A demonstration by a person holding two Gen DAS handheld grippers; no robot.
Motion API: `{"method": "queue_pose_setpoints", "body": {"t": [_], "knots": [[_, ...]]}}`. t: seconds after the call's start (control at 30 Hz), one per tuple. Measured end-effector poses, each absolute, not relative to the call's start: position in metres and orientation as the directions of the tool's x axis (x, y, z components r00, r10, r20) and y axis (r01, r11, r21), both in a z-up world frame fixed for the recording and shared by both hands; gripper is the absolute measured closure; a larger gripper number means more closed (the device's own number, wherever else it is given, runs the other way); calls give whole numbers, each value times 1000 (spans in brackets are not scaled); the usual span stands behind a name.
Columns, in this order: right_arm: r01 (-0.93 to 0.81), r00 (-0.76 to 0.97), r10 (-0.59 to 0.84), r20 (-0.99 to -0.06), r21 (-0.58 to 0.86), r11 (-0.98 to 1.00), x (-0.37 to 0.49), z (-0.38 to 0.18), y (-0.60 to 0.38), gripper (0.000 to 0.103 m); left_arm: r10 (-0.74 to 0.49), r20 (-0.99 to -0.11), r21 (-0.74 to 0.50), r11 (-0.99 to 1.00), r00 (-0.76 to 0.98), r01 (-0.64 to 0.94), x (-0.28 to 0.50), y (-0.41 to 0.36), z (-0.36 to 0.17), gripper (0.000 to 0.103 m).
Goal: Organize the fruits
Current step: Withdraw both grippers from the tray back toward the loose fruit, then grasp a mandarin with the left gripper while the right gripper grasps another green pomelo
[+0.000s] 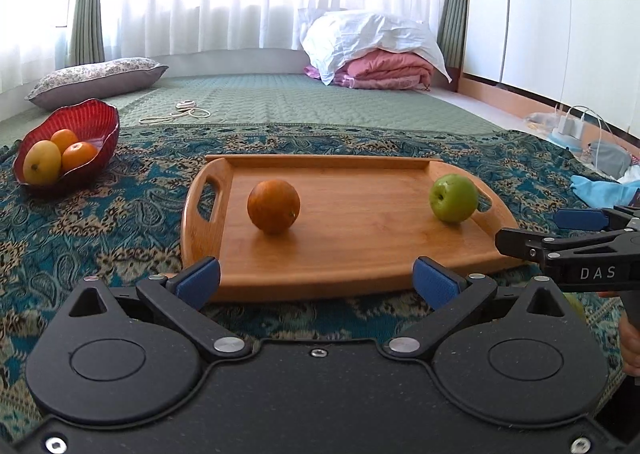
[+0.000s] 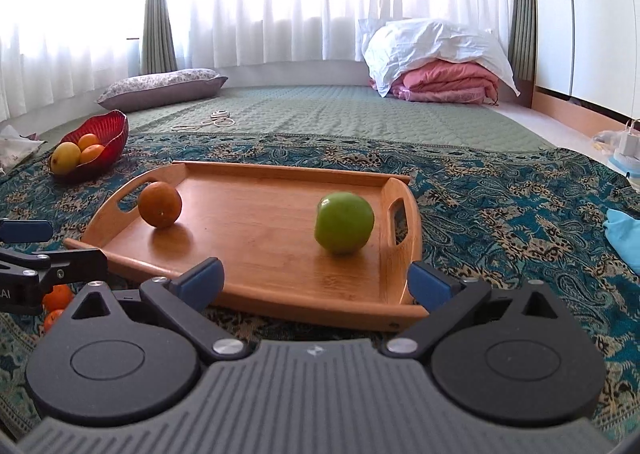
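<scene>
A wooden tray [image 1: 360, 254] [image 2: 260, 262] lies on a patterned cloth. On it sit an orange [image 1: 273, 206] [image 2: 160, 204] at the left and a green apple [image 1: 453, 198] [image 2: 344, 221] at the right. My left gripper [image 1: 316, 282] is open and empty at the tray's near edge. My right gripper [image 2: 316, 282] is open and empty, also at the near edge, close to the apple. A red bowl [image 1: 100, 121] [image 2: 116, 125] at the far left holds a mango [image 1: 42, 161] and two oranges.
Two small oranges [image 2: 56, 306] lie on the cloth under the left gripper in the right wrist view. A pillow [image 1: 96, 79], a cord [image 1: 180, 113], folded pink bedding [image 1: 384, 69] and chargers [image 1: 572, 125] lie beyond. A blue cloth [image 2: 624, 238] is at right.
</scene>
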State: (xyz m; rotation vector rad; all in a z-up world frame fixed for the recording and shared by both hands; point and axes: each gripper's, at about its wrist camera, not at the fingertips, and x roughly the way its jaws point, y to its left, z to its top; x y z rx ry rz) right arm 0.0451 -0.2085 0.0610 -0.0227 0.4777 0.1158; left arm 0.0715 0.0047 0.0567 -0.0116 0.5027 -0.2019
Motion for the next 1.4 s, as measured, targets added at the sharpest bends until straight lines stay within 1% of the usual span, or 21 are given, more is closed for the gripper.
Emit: {"method": "queue_pose_setpoints", "body": {"t": [0.4, 0.67, 0.97, 1.23, 1.4], "knots": [[-65, 932, 39, -361, -57, 996, 1, 44, -201, 0, -132, -452, -22, 990, 882, 137, 40, 5, 36, 0], [-12, 949, -21, -314, -104, 995, -18, 30, -195, 0, -102, -464, 13, 992, 880, 122, 28, 0, 19, 0], [14, 949, -32, -312, -60, 998, -33, 21, -199, 0, -88, -483, -14, 996, 871, 93, 20, 4, 9, 0], [15, 945, -40, -324, -80, 997, -44, 11, -196, 0, -80, -487, -14, 996, 870, 83, 13, 7, 4, 0], [-7, 938, -17, -347, -67, 998, -46, 8, -193, 0, -76, -494, -20, 997, 866, 76, 12, 9, 1, 1]]}}
